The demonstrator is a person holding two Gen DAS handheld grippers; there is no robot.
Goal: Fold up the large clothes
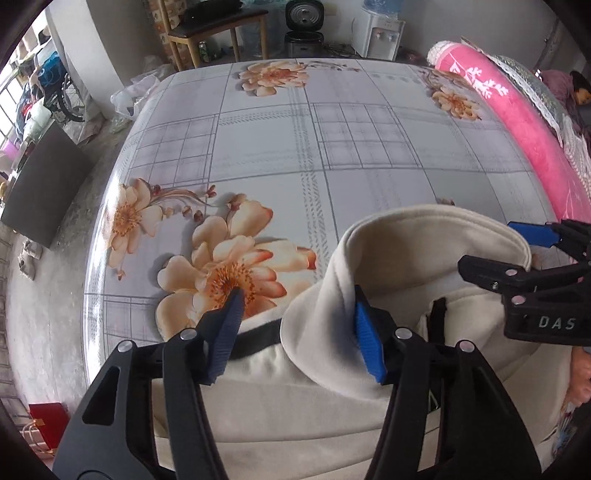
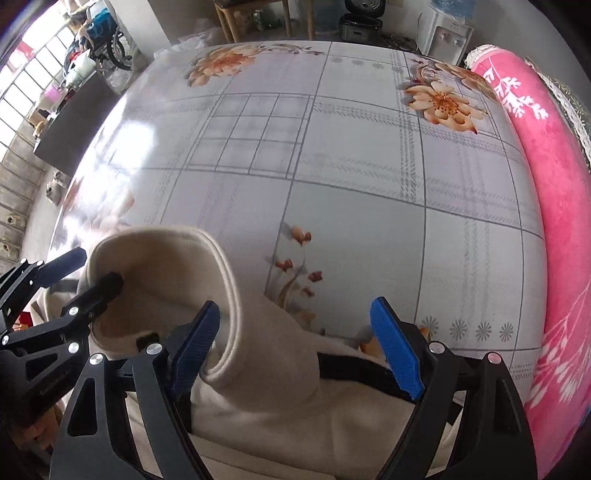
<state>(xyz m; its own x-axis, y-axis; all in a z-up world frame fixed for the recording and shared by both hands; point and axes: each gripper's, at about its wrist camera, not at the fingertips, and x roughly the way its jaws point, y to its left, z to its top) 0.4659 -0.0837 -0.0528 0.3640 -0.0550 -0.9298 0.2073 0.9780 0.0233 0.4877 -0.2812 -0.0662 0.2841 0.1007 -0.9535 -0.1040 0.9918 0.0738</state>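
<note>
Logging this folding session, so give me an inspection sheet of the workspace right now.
Surface: floral sheet on the bed, flat, mostly bare.
Job's things: cream garment at the near edge, its collar standing up, a black strap beside it.
Clutter: pink blanket rolled along the right side.
Grippers: left gripper open, one finger inside the collar; right gripper open, likewise straddling the collar edge.
Cables: nothing seen.
Surroundings: water dispenser, wooden table, wheelchair.

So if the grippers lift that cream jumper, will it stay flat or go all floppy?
Probably floppy: the cream jumper already curls and sags at its collar. It looks thick, so likely heavy-ish. The glossy tablecloth may let it slide.
</note>
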